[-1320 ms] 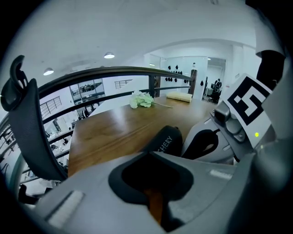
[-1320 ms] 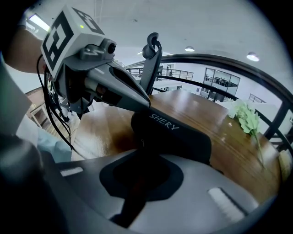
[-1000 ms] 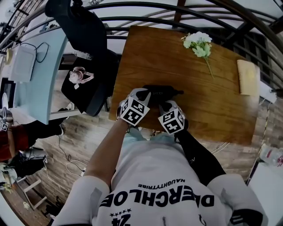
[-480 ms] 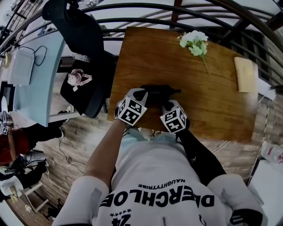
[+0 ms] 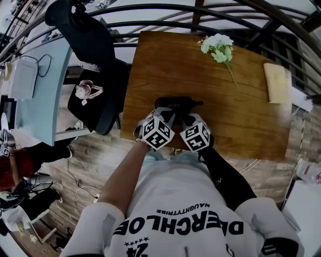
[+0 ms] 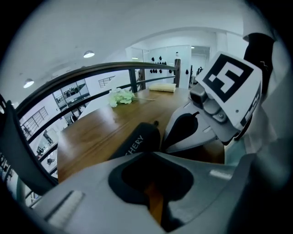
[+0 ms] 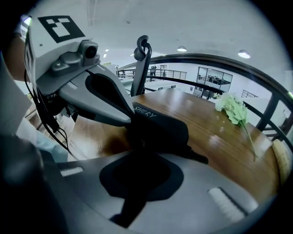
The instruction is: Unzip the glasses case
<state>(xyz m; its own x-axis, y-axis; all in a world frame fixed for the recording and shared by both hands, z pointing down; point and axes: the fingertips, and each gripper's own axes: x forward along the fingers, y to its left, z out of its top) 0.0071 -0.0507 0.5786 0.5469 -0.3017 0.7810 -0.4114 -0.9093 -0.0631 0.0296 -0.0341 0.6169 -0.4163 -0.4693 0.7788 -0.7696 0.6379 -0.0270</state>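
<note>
A black glasses case (image 5: 175, 104) with white lettering lies on the wooden table (image 5: 160, 65), near its front edge. Both grippers crowd its near end. In the left gripper view the case (image 6: 137, 140) lies just past my left gripper (image 6: 152, 157), whose jaws stand shut with only a thin slit showing bare wood. My right gripper (image 7: 141, 153) is shut on the near end of the case (image 7: 160, 130); black material fills the slit between its jaws. In the head view the left gripper (image 5: 167, 115) and right gripper (image 5: 187, 118) sit side by side, almost touching.
A bunch of white flowers (image 5: 218, 46) lies at the table's far side and a folded tan cloth (image 5: 276, 83) at the far right. A black office chair (image 5: 95, 55) with pink headphones (image 5: 86, 91) stands left of the table. A dark railing (image 5: 200, 10) runs behind.
My left gripper has swung to the right and turned, closing in beside the right gripper at the case's near end. The right gripper and the case have barely moved.
</note>
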